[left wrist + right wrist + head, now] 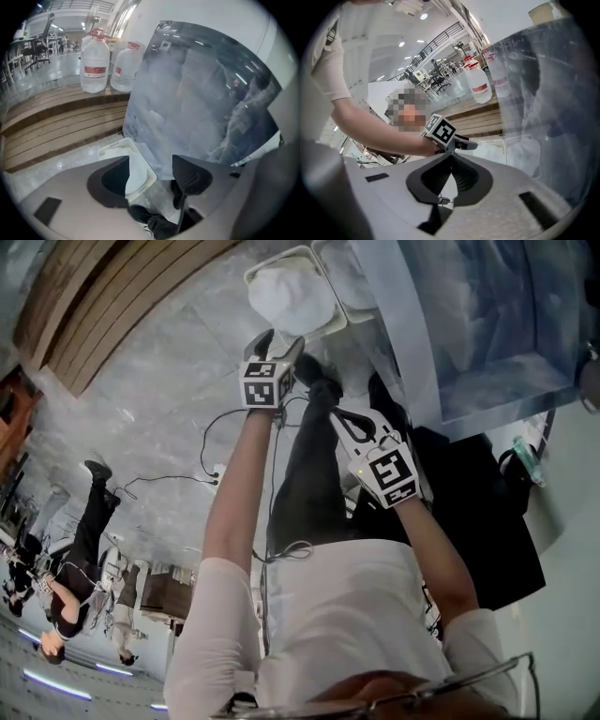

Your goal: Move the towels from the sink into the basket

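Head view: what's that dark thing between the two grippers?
The person's black shoe and trouser leg lie between the left gripper and right gripper, seen in the head view.

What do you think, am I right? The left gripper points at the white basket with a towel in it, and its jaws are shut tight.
Not quite: the left gripper does point at the white basket with a towel in it, but its jaws stand wide apart with nothing pinched between them, as the left gripper view shows.
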Motion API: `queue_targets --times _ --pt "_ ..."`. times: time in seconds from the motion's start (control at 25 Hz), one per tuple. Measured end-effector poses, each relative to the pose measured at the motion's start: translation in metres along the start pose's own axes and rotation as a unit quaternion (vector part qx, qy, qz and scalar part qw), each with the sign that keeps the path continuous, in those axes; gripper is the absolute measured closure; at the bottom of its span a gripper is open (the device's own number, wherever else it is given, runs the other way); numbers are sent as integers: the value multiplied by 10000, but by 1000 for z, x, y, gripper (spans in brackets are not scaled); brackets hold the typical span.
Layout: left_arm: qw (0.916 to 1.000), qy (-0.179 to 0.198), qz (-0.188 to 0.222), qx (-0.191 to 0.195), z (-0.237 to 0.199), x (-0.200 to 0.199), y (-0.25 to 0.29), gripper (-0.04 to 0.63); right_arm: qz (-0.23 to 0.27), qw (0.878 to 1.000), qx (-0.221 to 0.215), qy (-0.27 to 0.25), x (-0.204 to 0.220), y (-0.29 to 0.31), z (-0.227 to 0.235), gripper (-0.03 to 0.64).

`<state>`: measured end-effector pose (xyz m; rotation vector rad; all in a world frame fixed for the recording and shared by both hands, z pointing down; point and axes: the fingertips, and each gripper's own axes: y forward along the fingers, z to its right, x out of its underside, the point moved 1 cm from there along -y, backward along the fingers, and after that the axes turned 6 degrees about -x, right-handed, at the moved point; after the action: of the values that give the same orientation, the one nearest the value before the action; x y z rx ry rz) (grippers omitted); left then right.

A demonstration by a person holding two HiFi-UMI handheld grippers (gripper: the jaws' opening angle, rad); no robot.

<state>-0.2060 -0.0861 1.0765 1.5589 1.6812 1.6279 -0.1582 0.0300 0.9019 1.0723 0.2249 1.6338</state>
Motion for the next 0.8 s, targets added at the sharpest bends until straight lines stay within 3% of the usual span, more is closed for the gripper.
queue_targets --times 0.2,0.48,0.8 --pt "9997 37 214 -112 8 -14 -44 324 103 9996 -22 -280 -29 -18 -17 618" --pt "9988 -100 484 13 46 -47 -128 328 250 9982 -48 -546 -67 -71 -55 618" --pt "9931 49 1170 -12 99 -98 -239 404 522 9931 -90 -1046 -115 -145 -94 617"
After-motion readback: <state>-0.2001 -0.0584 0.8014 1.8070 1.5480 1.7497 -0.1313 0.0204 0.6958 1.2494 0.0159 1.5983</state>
